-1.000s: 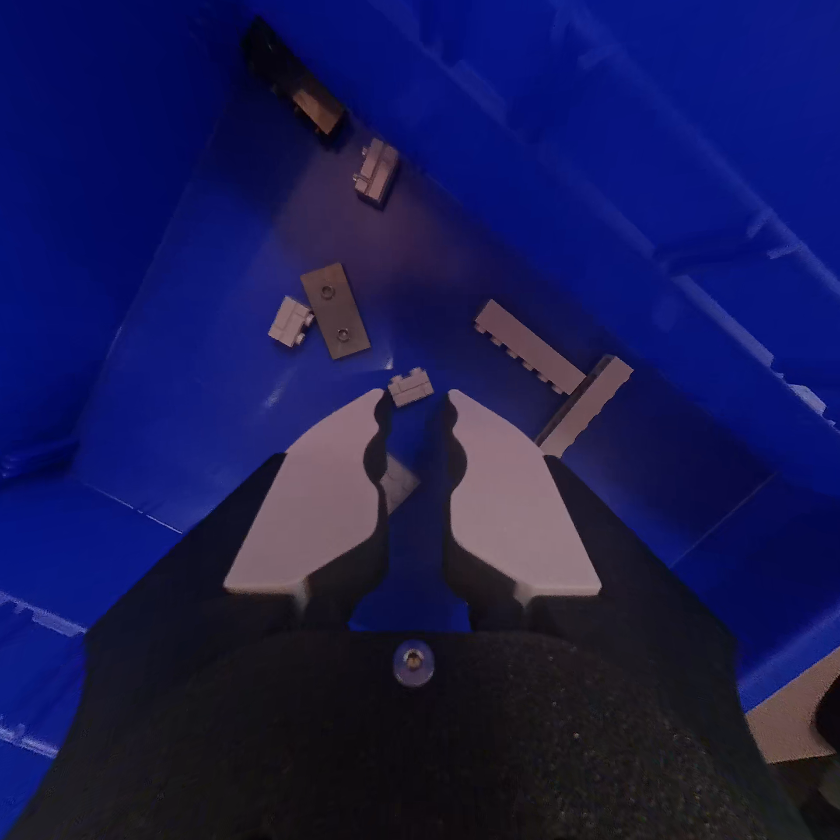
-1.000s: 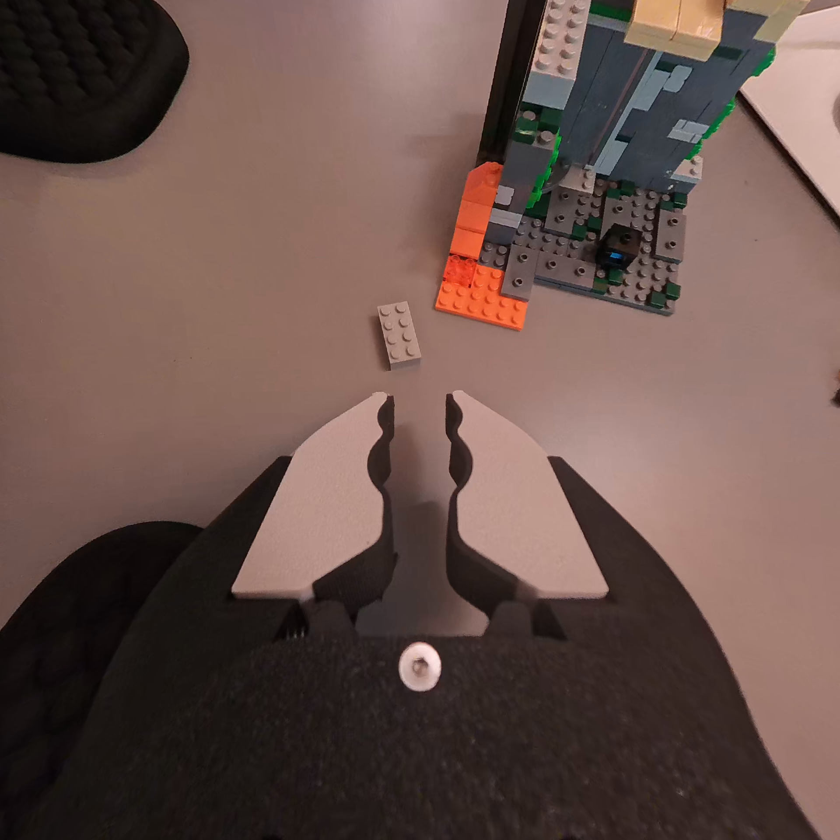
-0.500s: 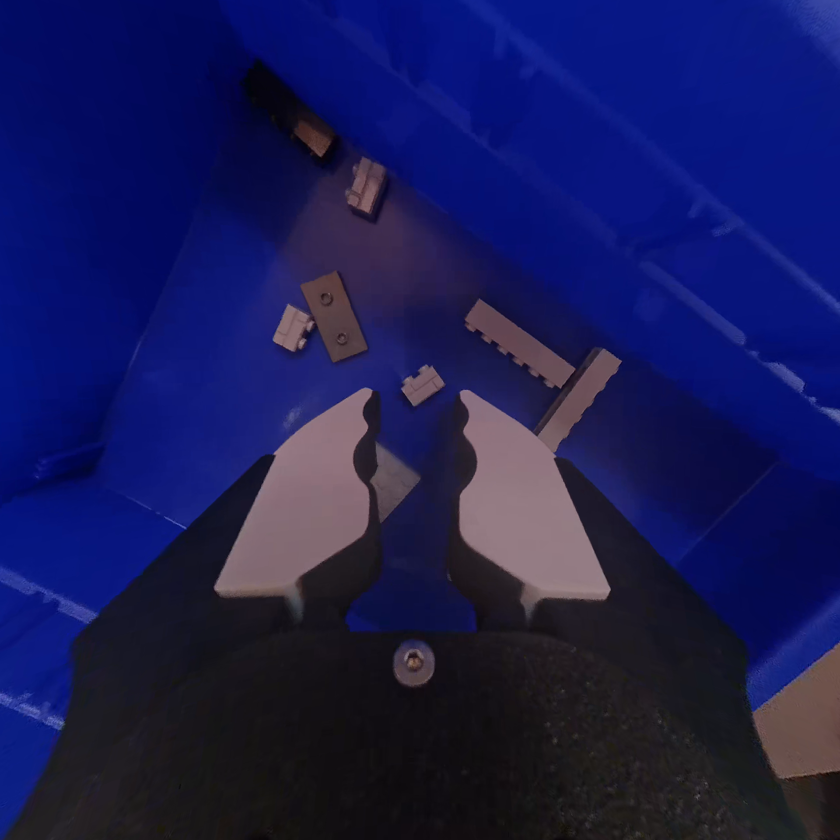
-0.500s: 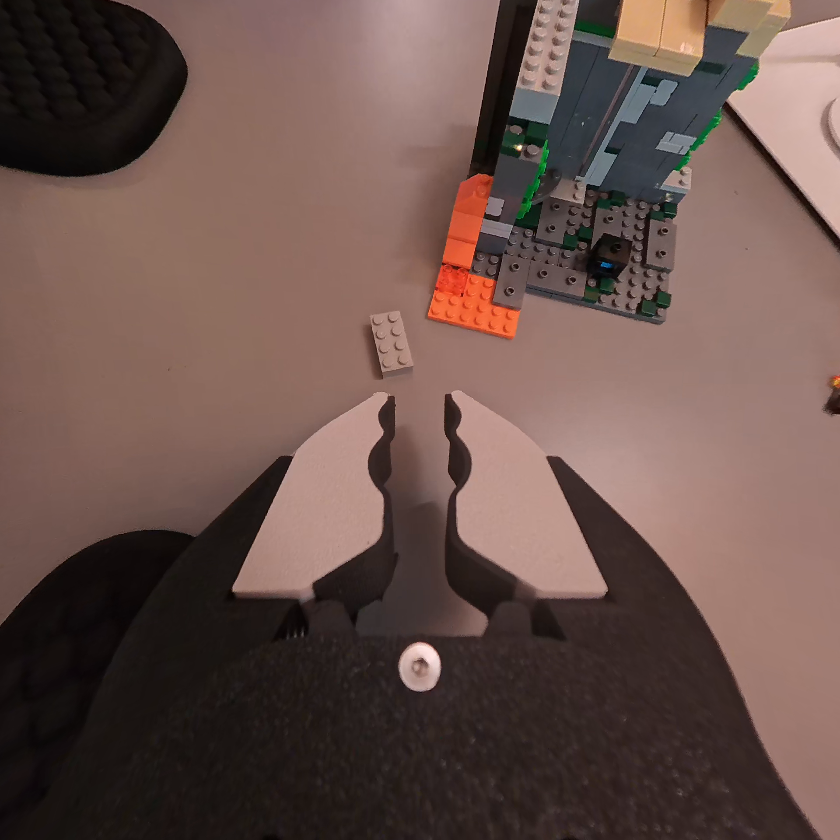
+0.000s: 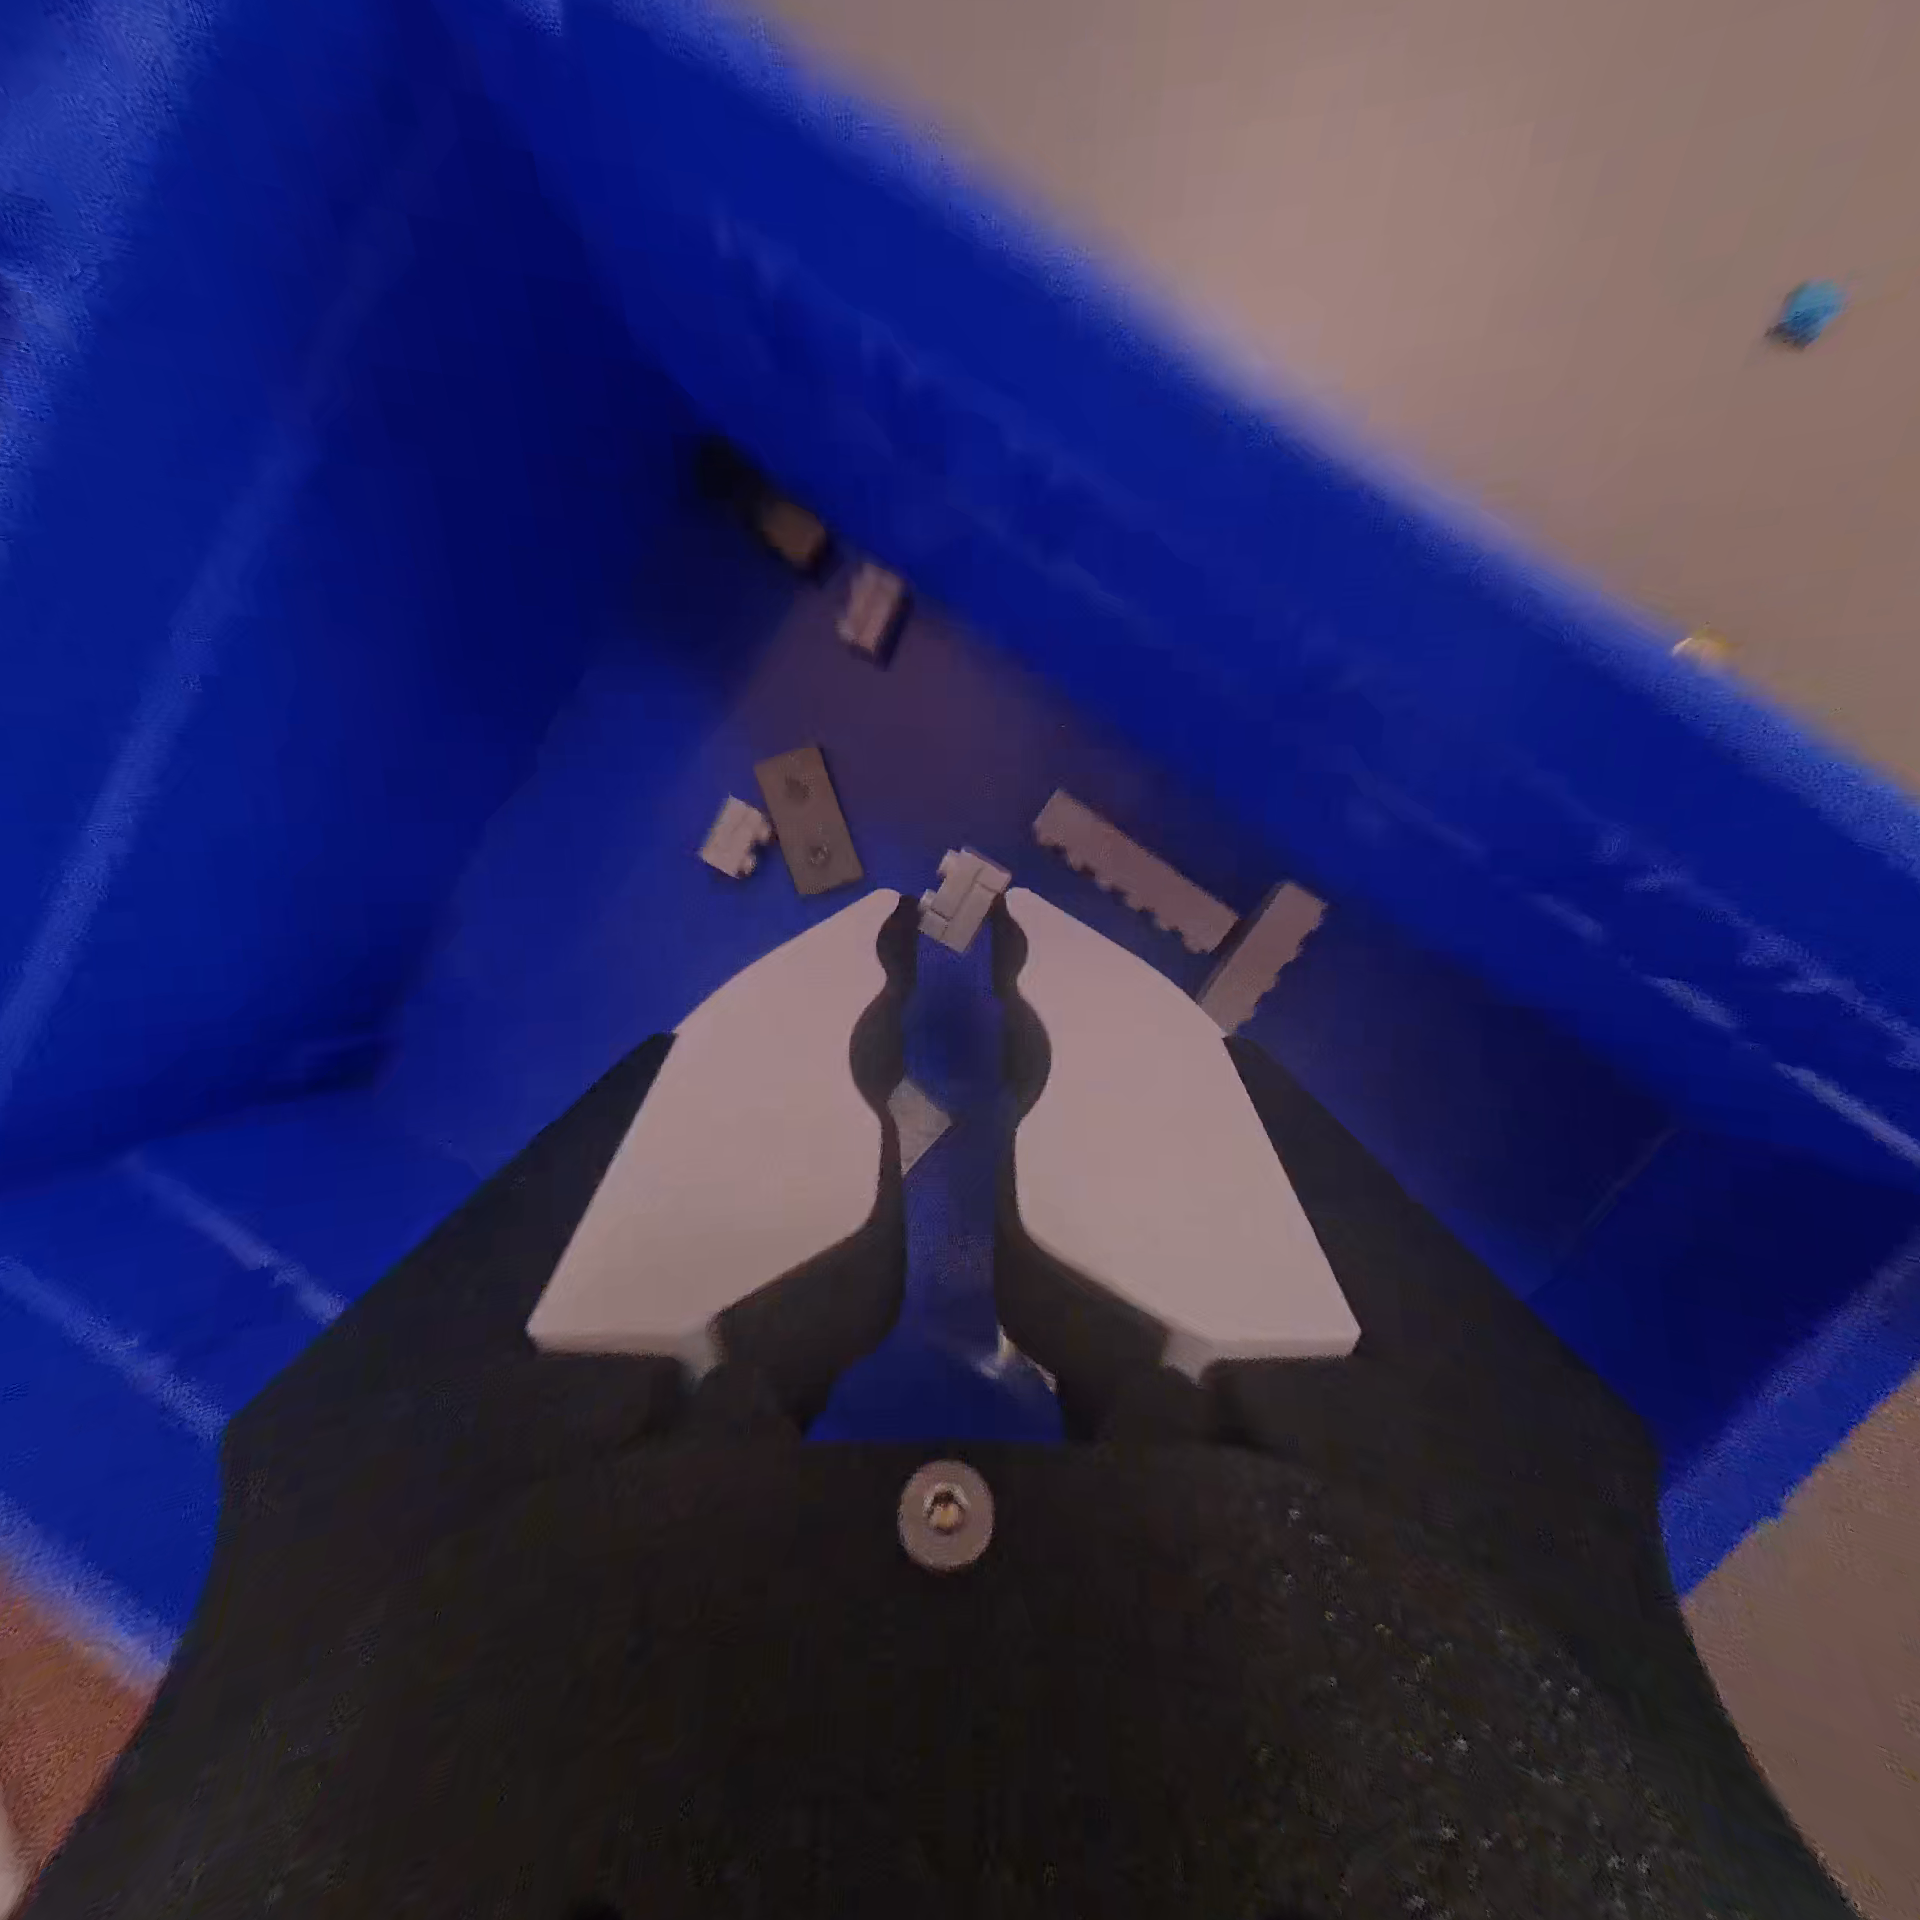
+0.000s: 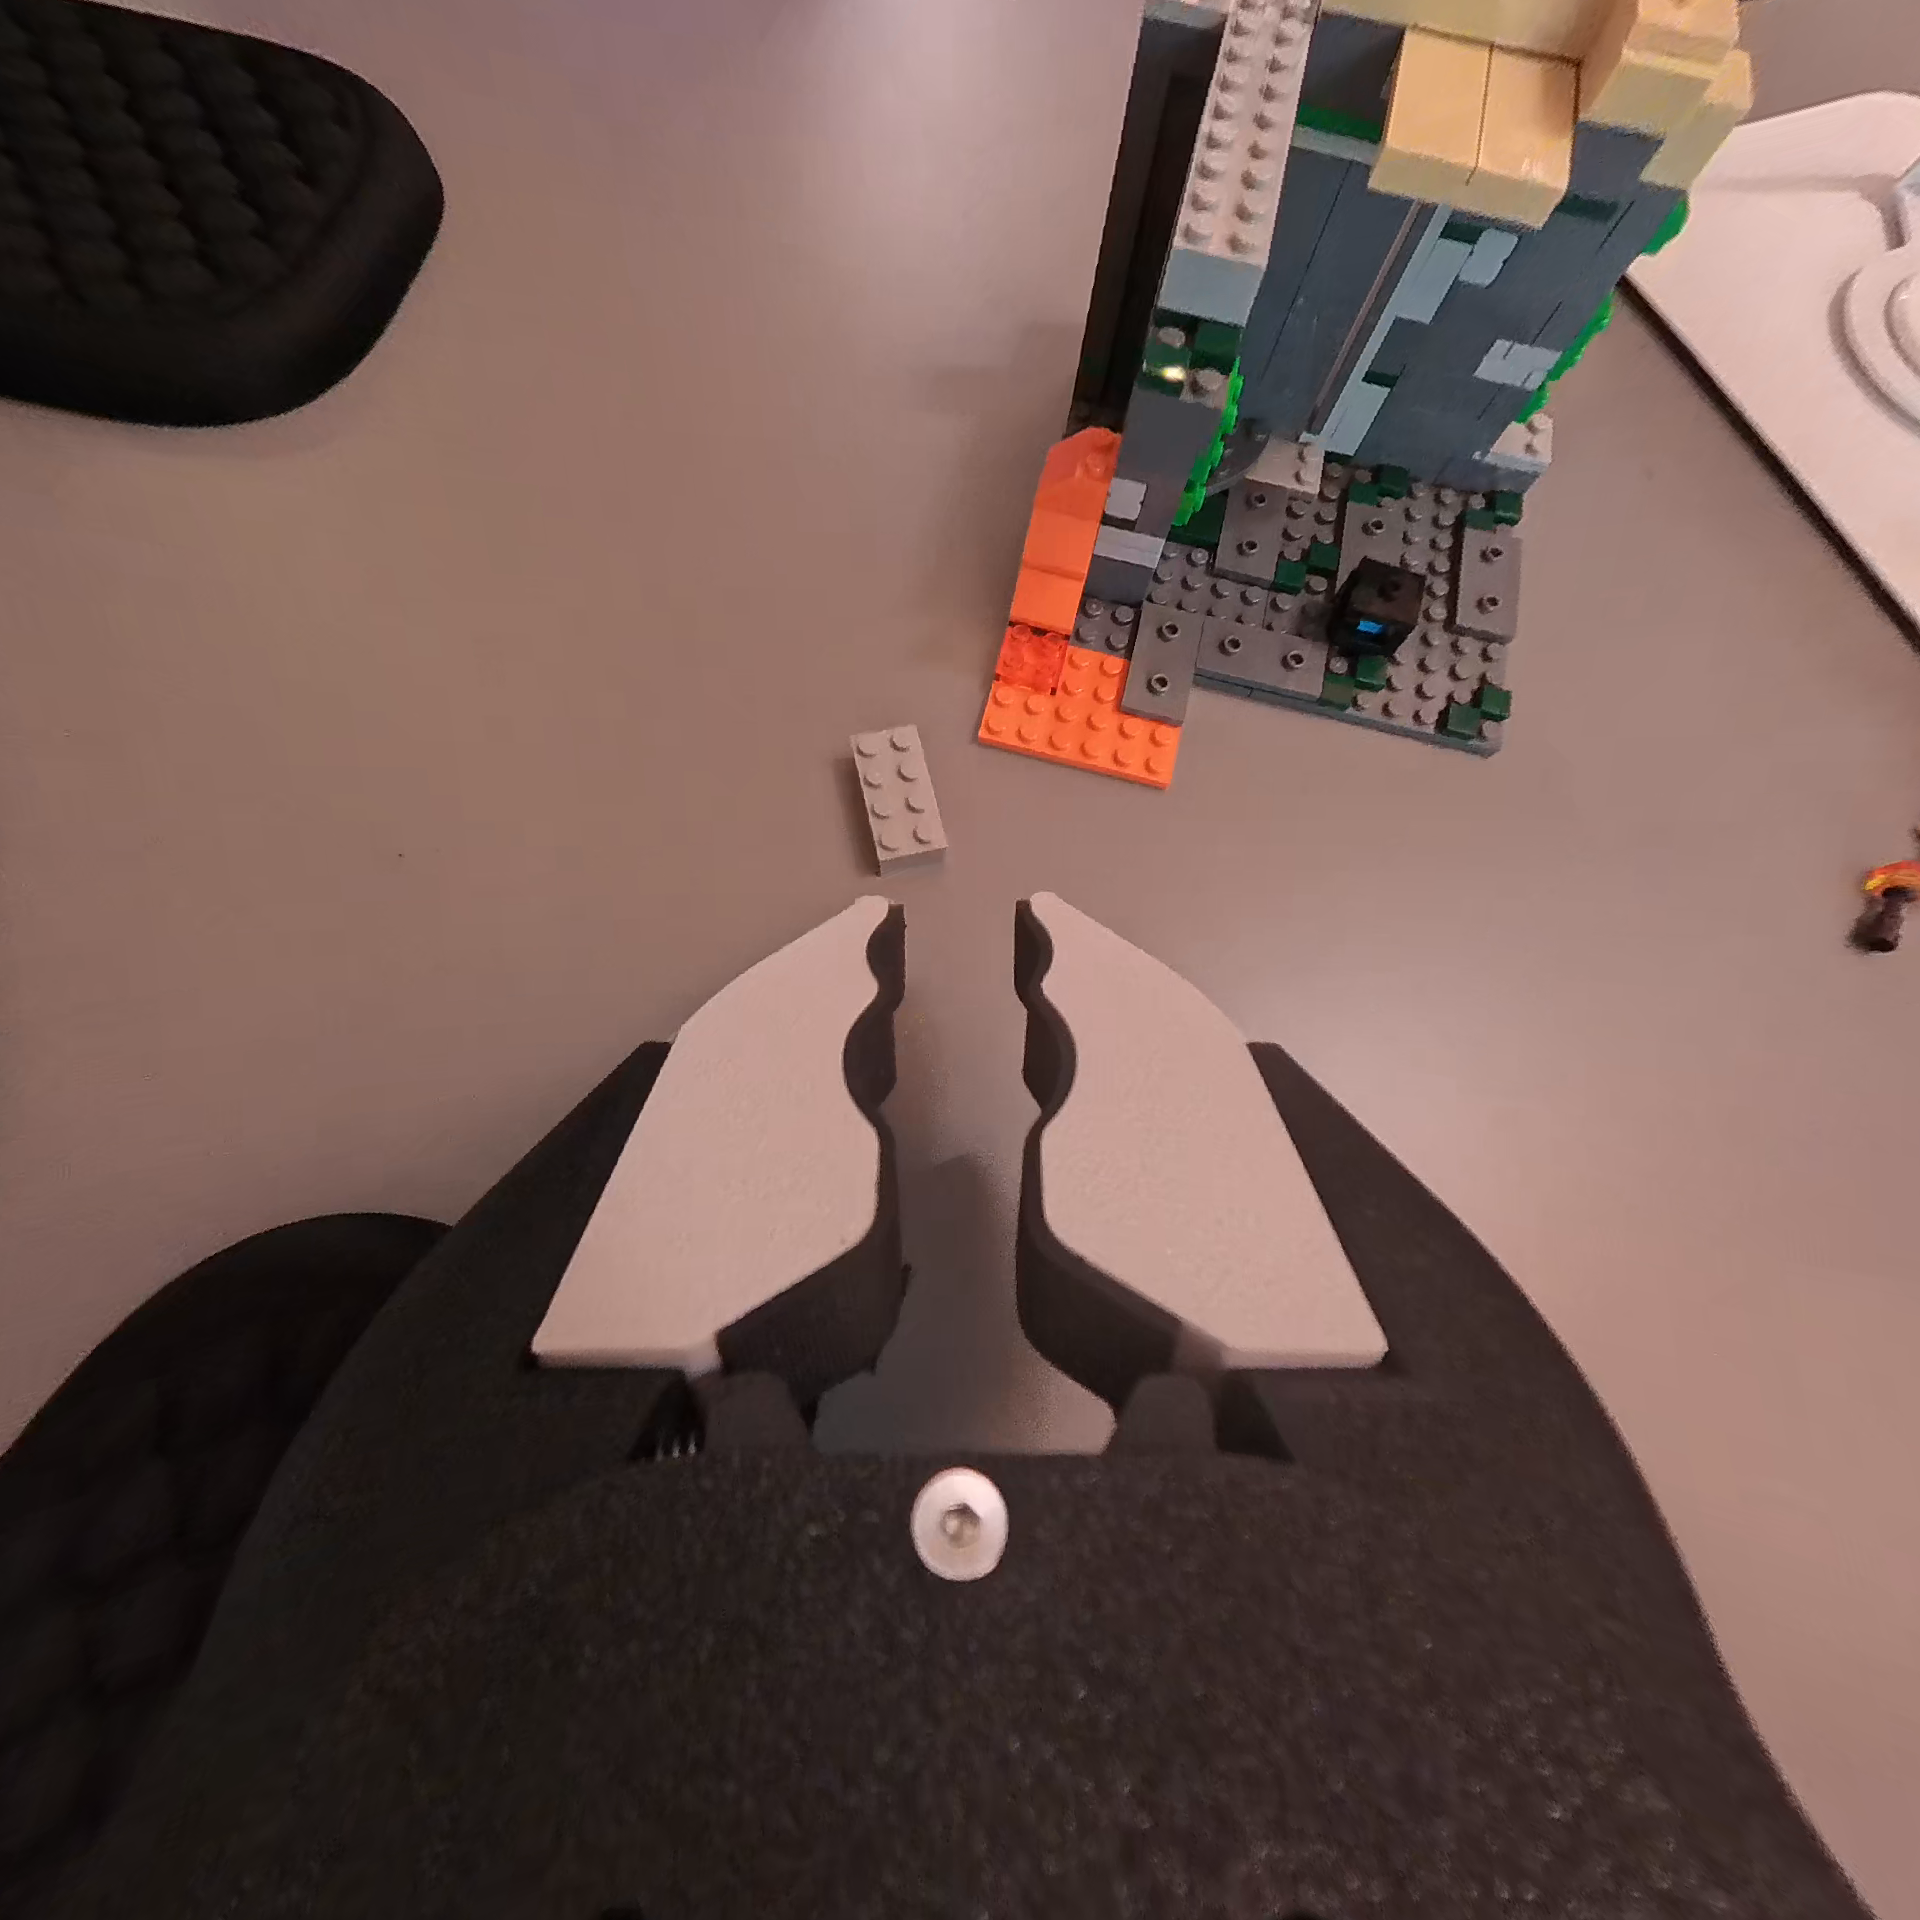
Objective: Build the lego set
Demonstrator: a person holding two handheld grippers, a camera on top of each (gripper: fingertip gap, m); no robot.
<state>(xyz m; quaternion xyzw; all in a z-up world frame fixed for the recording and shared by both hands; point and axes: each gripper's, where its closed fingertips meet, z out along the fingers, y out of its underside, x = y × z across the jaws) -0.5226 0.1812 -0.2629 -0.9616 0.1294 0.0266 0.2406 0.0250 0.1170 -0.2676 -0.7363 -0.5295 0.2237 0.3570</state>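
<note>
- Blue bin (image 5: 312,623) interior, left wrist view: left gripper (image 5: 958,906) clenched on a small light grey brick (image 5: 964,898), both fingertips pressing its sides.
- Bin floor: dark grey plate (image 5: 808,819) at 11 o'clock of the tips; long grey brick (image 5: 1132,871) at 2 o'clock.
- Grey tabletop (image 6: 520,623), right wrist view: right gripper (image 6: 958,912) released, grasp bare.
- Grey 2x4 brick (image 6: 899,798) at 11 o'clock, just beyond the tips; brick-built model (image 6: 1340,416) at 1 o'clock.
</note>
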